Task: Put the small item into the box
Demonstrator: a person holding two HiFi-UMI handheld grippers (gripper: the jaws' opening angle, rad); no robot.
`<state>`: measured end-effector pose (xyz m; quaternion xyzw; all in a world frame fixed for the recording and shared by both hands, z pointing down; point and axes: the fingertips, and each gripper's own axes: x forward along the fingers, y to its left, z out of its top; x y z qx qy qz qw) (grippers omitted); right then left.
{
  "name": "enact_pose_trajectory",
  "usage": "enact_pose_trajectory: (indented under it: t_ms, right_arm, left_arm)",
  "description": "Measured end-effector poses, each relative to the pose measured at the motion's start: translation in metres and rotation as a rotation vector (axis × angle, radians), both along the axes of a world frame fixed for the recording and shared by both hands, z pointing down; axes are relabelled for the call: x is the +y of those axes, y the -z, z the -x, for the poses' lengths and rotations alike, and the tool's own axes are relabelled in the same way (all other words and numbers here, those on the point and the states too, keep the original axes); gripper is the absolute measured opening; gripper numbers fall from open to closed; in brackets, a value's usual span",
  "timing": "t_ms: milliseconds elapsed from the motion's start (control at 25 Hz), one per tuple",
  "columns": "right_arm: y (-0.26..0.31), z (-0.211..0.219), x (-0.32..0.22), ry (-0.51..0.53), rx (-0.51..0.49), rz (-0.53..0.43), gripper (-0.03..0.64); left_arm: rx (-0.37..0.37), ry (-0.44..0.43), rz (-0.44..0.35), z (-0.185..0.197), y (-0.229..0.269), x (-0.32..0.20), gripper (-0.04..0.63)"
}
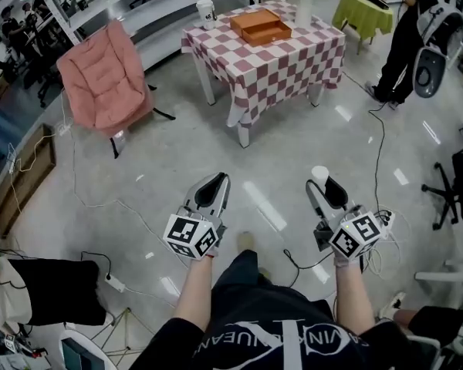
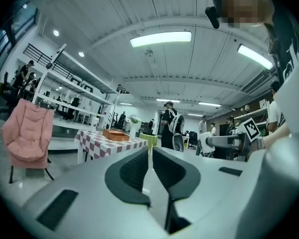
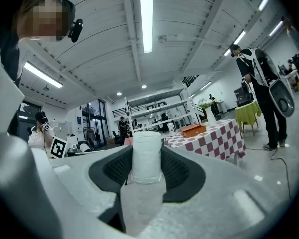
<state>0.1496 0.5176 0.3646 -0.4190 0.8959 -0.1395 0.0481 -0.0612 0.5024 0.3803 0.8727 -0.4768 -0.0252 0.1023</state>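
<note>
The right gripper was clamped on the small white cylinder, which stood upright between its 2 pads, held level over the floor and well apart from the open orange box on the checked table ahead. The left gripper had its jaws drawn narrow, almost together, with nothing between them.

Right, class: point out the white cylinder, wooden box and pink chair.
white cylinder (image 3: 147,159), right gripper view, side wall
wooden box (image 1: 260,28), head view, its middle
pink chair (image 1: 100,79), head view, seat cushion
</note>
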Motion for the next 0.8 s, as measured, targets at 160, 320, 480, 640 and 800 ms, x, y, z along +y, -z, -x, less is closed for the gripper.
enact_pose_trajectory:
  t_ms: [160, 320, 480, 640, 800]
  right_arm:
    - [-0.004, 0.003, -0.029, -0.007, 0.005, 0.006, 0.179]
    - [-0.007, 0.008, -0.057, -0.018, -0.004, 0.023, 0.179]
    - [-0.006, 0.011, -0.085, -0.028, -0.030, 0.031, 0.179]
    - [-0.013, 0.010, -0.112, -0.062, -0.051, 0.050, 0.179]
    - [-0.014, 0.016, -0.136, -0.090, -0.080, 0.046, 0.179]
  left_arm:
    - [-0.002, 0.006, -0.003, 0.006, 0.000, -0.030, 0.029]
    - [0.003, -0.003, -0.003, 0.010, 0.002, -0.062, 0.029]
    - [0.009, -0.024, 0.000, 0.011, -0.001, -0.094, 0.029]
    - [0.001, -0.054, 0.002, 0.013, -0.005, -0.125, 0.029]
    - [-0.001, -0.070, 0.008, 0.022, -0.012, -0.151, 0.029]
